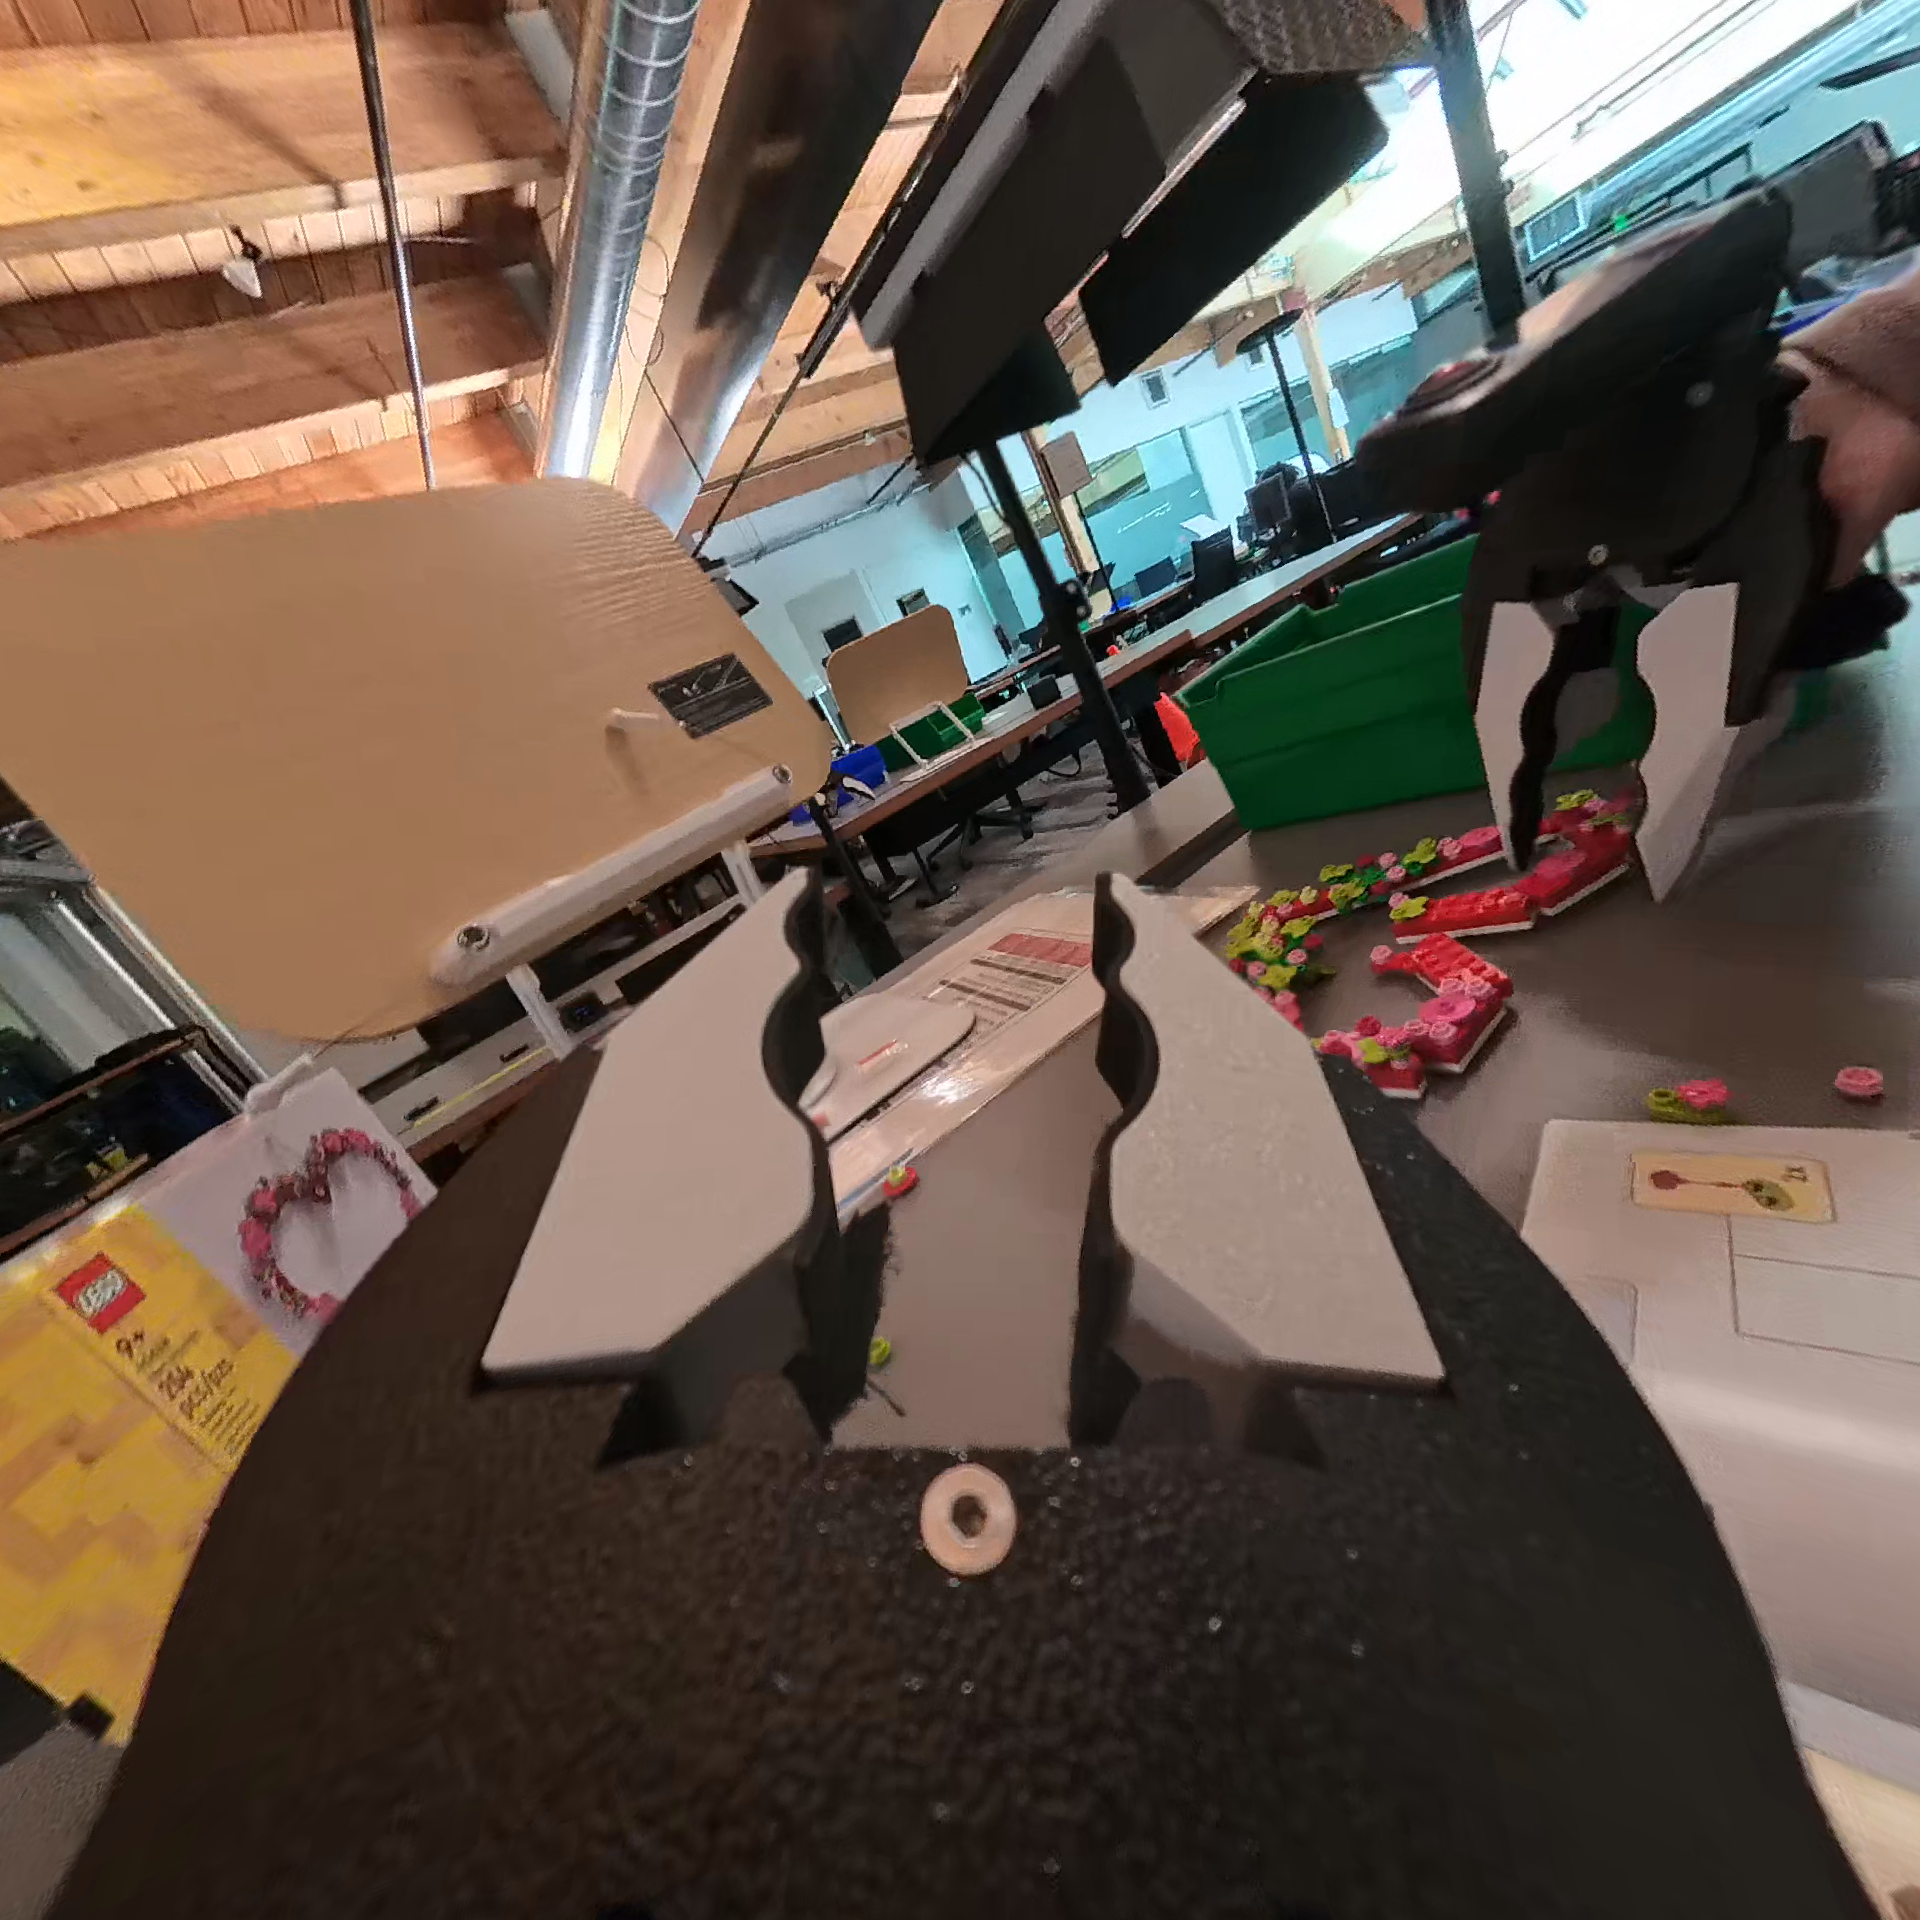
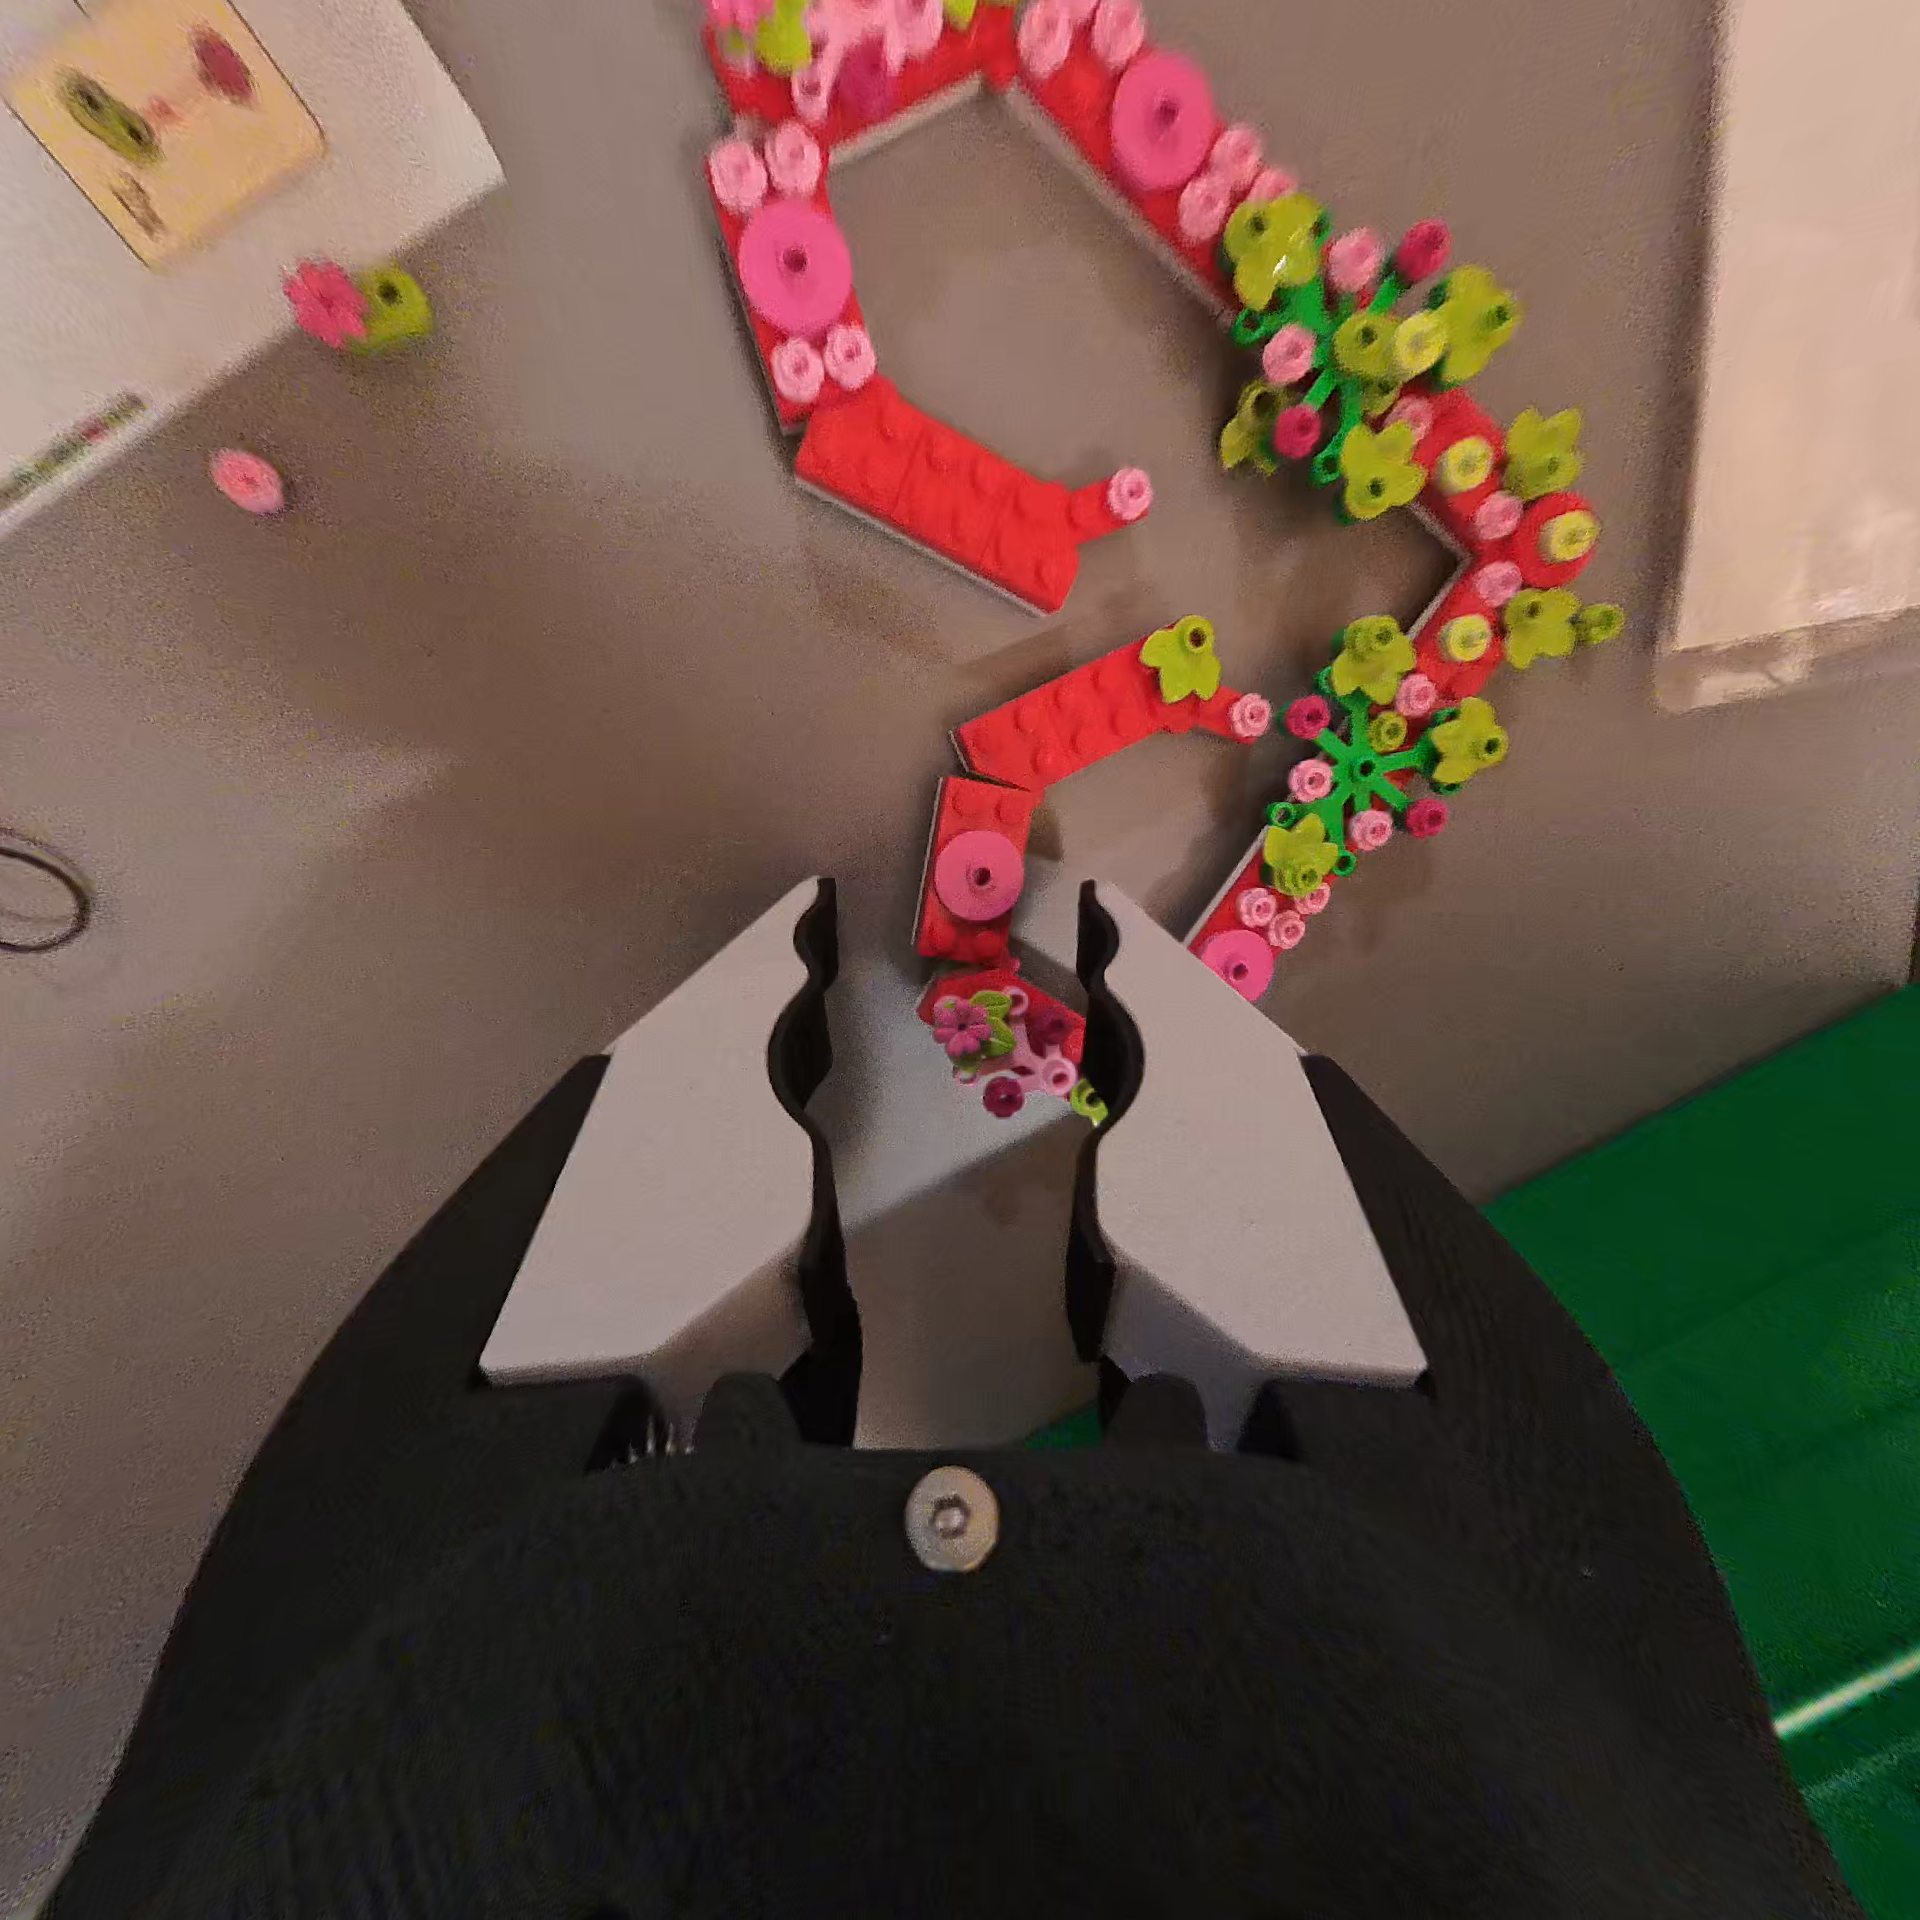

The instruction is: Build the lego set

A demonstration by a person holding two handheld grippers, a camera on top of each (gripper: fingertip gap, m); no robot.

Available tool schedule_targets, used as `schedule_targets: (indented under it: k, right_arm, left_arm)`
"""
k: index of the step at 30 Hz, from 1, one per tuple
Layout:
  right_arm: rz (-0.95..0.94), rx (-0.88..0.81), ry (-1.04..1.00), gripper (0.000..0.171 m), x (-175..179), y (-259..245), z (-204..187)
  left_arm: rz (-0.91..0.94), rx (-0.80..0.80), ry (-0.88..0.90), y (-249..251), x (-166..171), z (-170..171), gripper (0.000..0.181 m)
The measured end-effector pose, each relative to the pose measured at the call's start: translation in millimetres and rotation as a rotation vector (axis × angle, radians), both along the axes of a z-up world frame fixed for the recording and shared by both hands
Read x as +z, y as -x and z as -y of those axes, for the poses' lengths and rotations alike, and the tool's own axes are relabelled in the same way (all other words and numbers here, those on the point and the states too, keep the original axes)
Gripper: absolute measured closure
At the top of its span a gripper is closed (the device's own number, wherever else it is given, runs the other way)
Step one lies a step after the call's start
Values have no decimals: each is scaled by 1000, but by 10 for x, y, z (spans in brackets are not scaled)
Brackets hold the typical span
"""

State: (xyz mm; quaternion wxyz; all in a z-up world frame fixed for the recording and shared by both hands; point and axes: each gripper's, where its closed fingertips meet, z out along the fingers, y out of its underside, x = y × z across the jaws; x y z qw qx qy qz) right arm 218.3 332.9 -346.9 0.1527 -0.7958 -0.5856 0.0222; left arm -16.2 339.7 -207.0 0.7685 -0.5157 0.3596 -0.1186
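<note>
The lego build is a broken heart frame of red plates topped with pink flowers and lime leaves. In the right wrist view one red arc (image 2: pixel 914 488) lies at top centre, a leafy chain (image 2: pixel 1455 520) runs down the right, and a short red segment with a pink disc (image 2: pixel 977 873) ends between my fingers. My right gripper (image 2: pixel 956 899) is open and empty, pointing down, its fingers either side of that segment's flowered end (image 2: pixel 997 1039). My left gripper (image 1: pixel 956 904) is open and empty, raised over the table. The left wrist view shows the right gripper (image 1: pixel 1590 873) over the red pieces (image 1: pixel 1455 914).
A loose pink flower on a lime leaf (image 2: pixel 353 301) and a pink stud (image 2: pixel 247 480) lie left of the build. The instruction booklet (image 1: pixel 1766 1299), the yellow set box (image 1: pixel 135 1382), a green bin (image 1: pixel 1340 707) and a laminated sheet (image 1: pixel 997 997) ring the work area. The tips of one gripper are about 30 cm away from the tips of the other. The pink stud (image 2: pixel 247 480) lies some 11 cm from my right tips, 20 cm from my left tips. The left camera catches it too, in the left wrist view (image 1: pixel 1863 1075).
</note>
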Motion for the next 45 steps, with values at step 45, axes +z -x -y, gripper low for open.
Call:
schedule_targets:
  k: [45]
  right_arm:
    - [-9, 523, -172, 155, 102, 406, -294]
  left_arm:
    - [-25, 34, 36, 55, -227, -159, 135]
